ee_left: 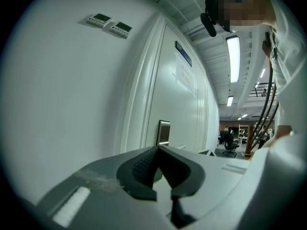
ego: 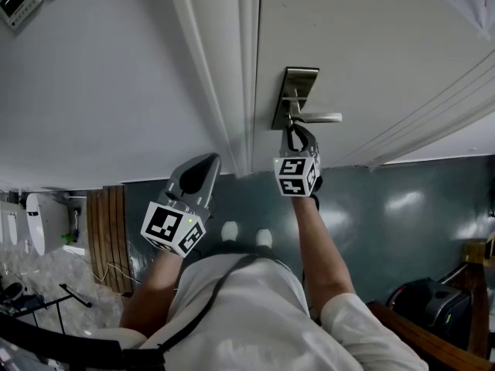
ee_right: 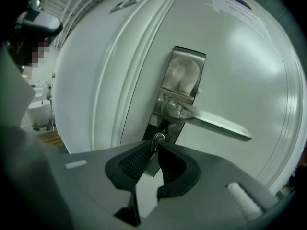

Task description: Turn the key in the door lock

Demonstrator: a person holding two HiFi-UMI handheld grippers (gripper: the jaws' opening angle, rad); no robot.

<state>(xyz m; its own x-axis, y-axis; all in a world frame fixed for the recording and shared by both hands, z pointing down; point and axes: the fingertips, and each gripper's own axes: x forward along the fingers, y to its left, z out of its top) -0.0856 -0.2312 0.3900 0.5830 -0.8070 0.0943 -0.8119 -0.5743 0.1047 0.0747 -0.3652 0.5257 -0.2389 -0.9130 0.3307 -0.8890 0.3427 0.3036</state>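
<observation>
Underfoot, dark glossy floor (ego: 402, 215) meets the white door (ego: 371, 45).

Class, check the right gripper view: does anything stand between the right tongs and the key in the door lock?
Nothing visible does. The right tongs already close on the key; the door handle lies clear of them.

**A:** The door (ego: 371, 37) is showing plain white, and the lock plate (ee_right: 180, 87) is gleaming brushed silver.

**B:** The key (ee_right: 157, 139) is glinting silver too, between black ribbed pads (ee_right: 134, 159) on the grey right gripper (ee_right: 156, 145).

**A:** Its cube (ego: 297, 175) is flashing black-and-white square markers.

**B:** And the floor (ego: 402, 222) is looking dark, glossy teal, while the shirt (ego: 247, 308) is reading white.
</observation>
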